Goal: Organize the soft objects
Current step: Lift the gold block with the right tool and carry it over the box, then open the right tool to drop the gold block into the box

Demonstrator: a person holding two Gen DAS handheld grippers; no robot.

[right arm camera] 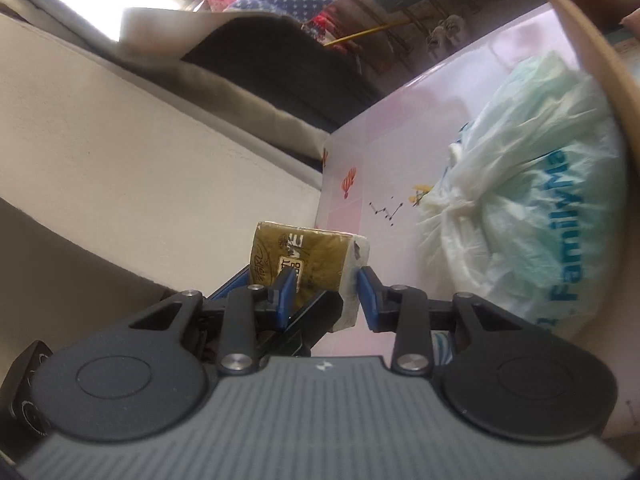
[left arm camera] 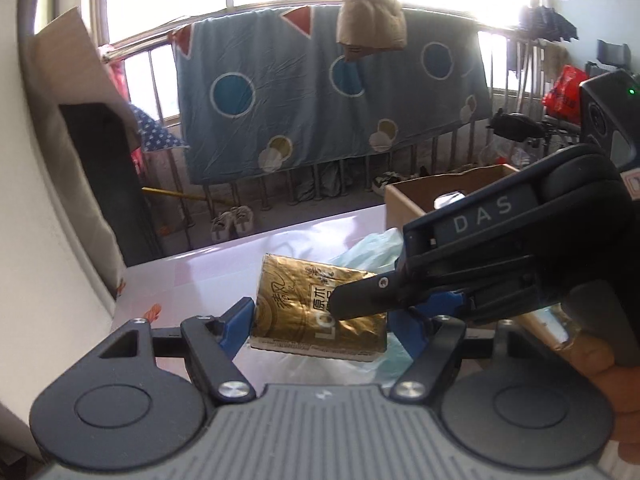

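While the gold tissue pack [left arm camera: 316,312] hangs above the tabletop [left arm camera: 192,276], both grippers hold it: left gripper [left arm camera: 320,320] jaws wide across its long axis, right gripper [right arm camera: 326,294] jaws narrower across a short end. Box [left arm camera: 404,200] lies ahead-right. Readable: "LO" on pack, "DAS" on right gripper, "Family" on bag [right arm camera: 532,208].

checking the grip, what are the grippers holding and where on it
Both hold the gold tissue pack: left gripper across its long sides, right gripper on one end.
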